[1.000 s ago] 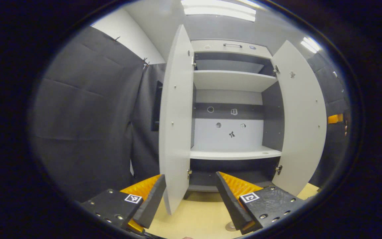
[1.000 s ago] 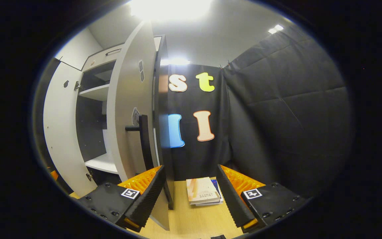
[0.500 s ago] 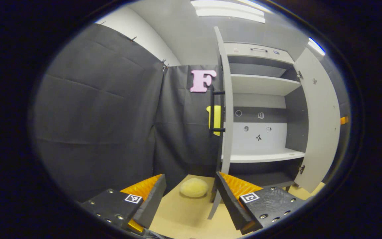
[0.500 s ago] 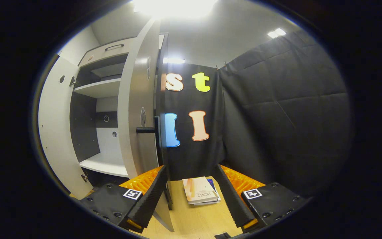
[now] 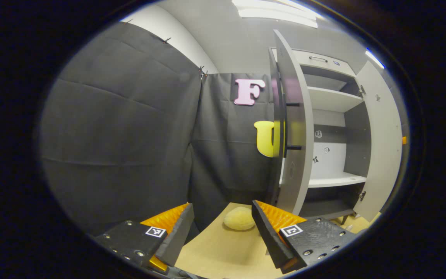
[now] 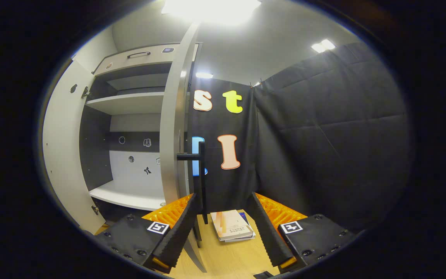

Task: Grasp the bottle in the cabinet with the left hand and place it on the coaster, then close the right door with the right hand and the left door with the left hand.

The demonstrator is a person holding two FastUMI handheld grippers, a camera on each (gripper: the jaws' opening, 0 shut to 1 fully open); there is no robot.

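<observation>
Tongs level, jaws parted, facing door edges.

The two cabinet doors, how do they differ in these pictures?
In the left gripper view, the left door turns its outer face to the camera and shows a dark bar handle, while the right door shows its plain inner face with hinges. In the right gripper view, the right door is seen nearly edge-on, handle outward. Both are pale grey and stand open.

Staged recording booth: black cloth walls around a white cabinet.
</observation>
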